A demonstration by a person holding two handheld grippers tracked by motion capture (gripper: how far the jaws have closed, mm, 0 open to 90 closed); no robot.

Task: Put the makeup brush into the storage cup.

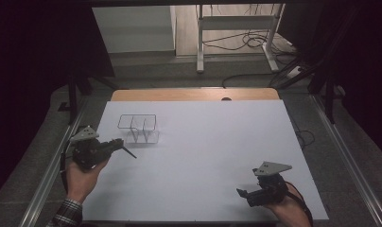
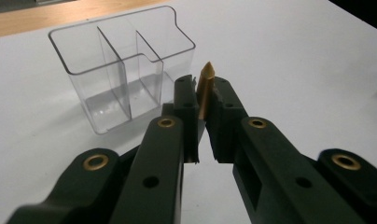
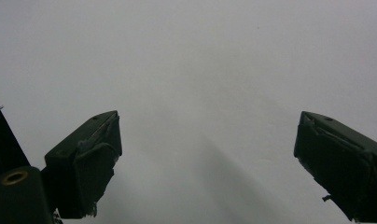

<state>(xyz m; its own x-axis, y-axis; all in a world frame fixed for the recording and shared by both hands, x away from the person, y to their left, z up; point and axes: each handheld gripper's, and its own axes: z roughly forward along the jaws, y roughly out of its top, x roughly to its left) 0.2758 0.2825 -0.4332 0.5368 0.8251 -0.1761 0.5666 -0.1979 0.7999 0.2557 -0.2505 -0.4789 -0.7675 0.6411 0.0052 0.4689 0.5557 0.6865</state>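
Observation:
A clear plastic organiser with three compartments stands on the white table, left of centre and towards the back. My left gripper sits just in front and to the left of it, shut on a thin pointed stick that juts out towards the organiser. In the left gripper view the stick's gold-brown tip rises between the jaws of the left gripper, with the organiser empty close behind. My right gripper rests at the front right, and in its own view the right gripper stands open over bare table.
A wooden strip borders the table's far edge. Metal rails run along both sides. Beyond the table are a white frame stand and floor cables. A hand and a plaid sleeve enter at bottom left.

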